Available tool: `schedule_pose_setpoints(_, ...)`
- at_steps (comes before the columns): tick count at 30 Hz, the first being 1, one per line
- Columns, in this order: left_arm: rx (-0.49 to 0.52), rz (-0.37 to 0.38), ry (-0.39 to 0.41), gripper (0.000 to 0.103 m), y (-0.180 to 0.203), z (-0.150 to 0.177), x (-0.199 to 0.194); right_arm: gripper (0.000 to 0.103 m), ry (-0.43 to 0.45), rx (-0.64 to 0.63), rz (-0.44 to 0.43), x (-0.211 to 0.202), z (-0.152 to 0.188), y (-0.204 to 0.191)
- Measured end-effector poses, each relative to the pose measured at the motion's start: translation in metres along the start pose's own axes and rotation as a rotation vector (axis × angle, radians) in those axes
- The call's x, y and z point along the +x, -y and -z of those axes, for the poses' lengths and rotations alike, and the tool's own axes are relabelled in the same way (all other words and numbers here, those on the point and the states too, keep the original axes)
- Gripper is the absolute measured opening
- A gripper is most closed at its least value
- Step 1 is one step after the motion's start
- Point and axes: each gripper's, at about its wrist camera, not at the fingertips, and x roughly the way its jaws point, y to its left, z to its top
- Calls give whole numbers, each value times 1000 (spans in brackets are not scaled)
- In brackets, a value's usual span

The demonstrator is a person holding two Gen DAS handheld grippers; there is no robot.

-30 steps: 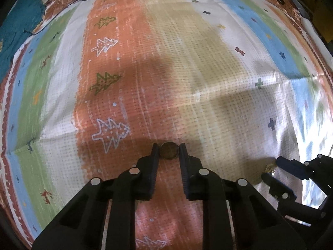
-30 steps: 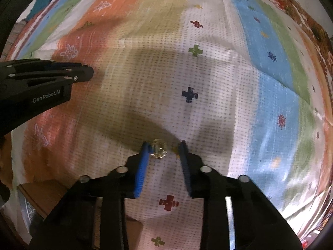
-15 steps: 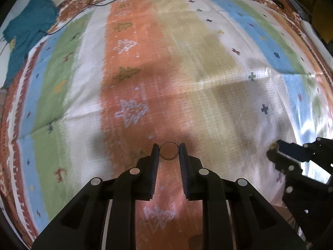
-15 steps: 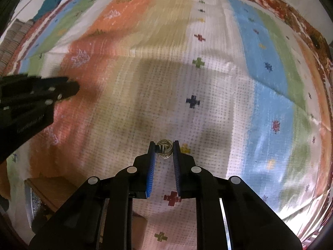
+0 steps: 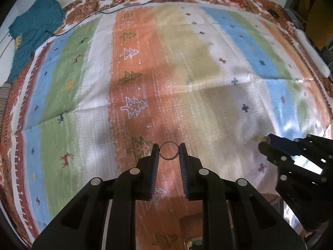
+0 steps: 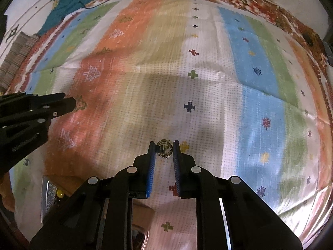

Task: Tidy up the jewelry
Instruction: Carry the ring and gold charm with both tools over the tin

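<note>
My left gripper [image 5: 169, 149] is shut on a thin dark ring [image 5: 169, 151], held between its fingertips well above the striped cloth [image 5: 145, 66]. My right gripper [image 6: 164, 148] is shut on a silvery coiled ring [image 6: 164, 151], also lifted off the cloth. The right gripper shows at the right edge of the left wrist view [image 5: 265, 142], with its ring [image 5: 265, 139] at the tips. The left gripper shows at the left of the right wrist view [image 6: 69, 103]; its ring is not visible there.
A teal garment [image 5: 31, 35] and cables [image 5: 129, 2] lie at the far edge of the cloth. A wooden surface [image 6: 143, 214] and a metallic tray with small items [image 6: 50, 191] sit below the cloth's near edge. A white object [image 5: 312, 52] lies at far right.
Both grippers have risen from the cloth with their rings. The right gripper closed on the silvery ring between the earliest frame and the middle one.
</note>
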Motion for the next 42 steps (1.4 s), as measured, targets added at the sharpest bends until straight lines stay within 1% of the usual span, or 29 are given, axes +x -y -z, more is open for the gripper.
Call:
schedule_pose_setpoints(3, -9, 23, 18, 19, 0, 3, -12, 17, 15, 1, -3, -5, 3, -1)
schedule_pose_setpoints(12, 11, 33, 61, 19, 9, 15, -41, 17, 58, -16, -3, -20, 9, -4)
schedule_pose_setpoints(15, 9, 13, 66, 19, 10, 20, -46, 17, 67, -20, -8, -24, 12, -5)
schedule_pose_setpoints(21, -4, 32, 75, 19, 10, 29, -60, 17, 87, -13, -28, -33, 18, -6)
schedule_pose_setpoints(42, 24, 82, 134, 19, 22, 66, -101, 17, 146, -53, -56, -71, 47, -24)
